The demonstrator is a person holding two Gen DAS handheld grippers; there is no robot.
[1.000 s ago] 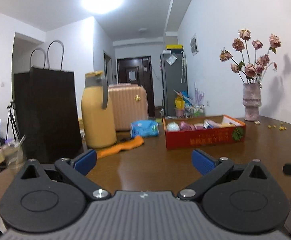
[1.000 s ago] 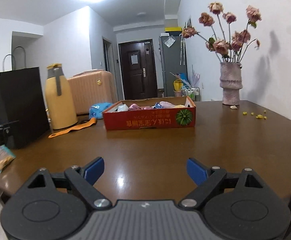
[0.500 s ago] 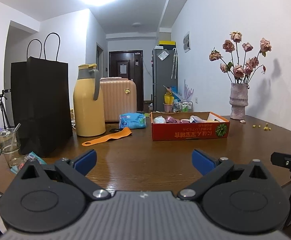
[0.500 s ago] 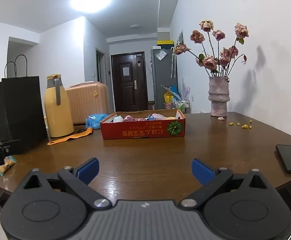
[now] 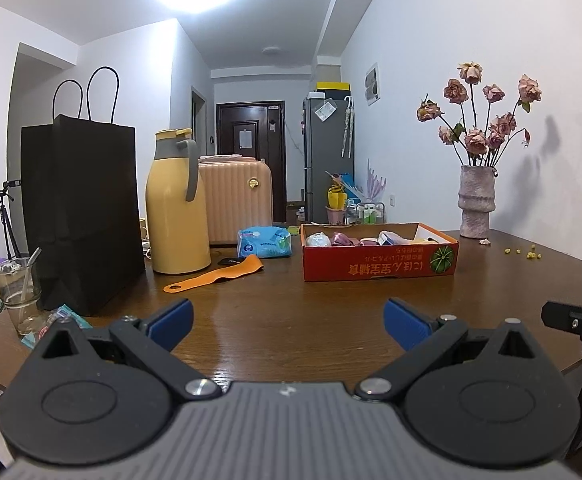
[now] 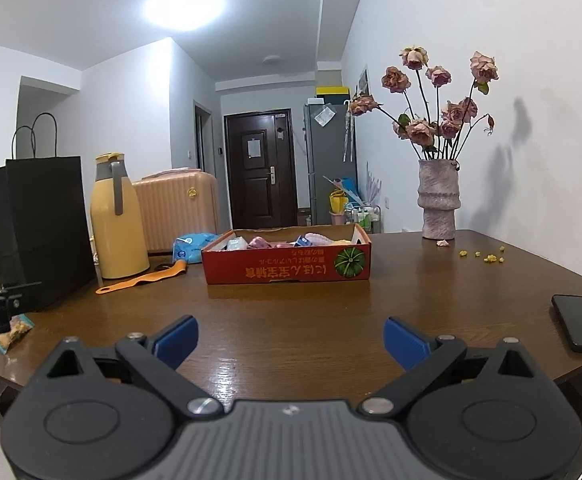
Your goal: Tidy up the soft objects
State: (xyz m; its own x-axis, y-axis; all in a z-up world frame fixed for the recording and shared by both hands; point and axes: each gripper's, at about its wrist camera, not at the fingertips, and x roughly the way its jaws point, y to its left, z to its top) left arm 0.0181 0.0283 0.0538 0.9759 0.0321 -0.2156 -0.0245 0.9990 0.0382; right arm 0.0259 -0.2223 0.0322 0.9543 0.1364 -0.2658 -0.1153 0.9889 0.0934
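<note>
A low red cardboard box (image 5: 379,266) (image 6: 287,270) sits mid-table and holds several soft items in pink, white and blue. A blue soft pack (image 5: 265,242) (image 6: 189,245) lies behind it to the left, and an orange strap (image 5: 215,276) (image 6: 143,278) lies flat beside a yellow jug. My left gripper (image 5: 289,320) is open over the near edge of the wooden table (image 5: 311,320), nothing between its blue pads. My right gripper (image 6: 291,340) is also open and empty, well short of the box.
A black paper bag (image 5: 83,216), a yellow thermos jug (image 5: 177,204) and a glass with a straw (image 5: 17,296) stand at the left. A vase of dried roses (image 6: 439,204) stands far right. A phone on a cable (image 6: 581,322) lies at the right edge. Snack packets (image 6: 11,332) lie near left.
Both views have pulled back from the box and levelled out. The right gripper's jaws stand a little wider than a second ago. Nothing on the table has moved.
</note>
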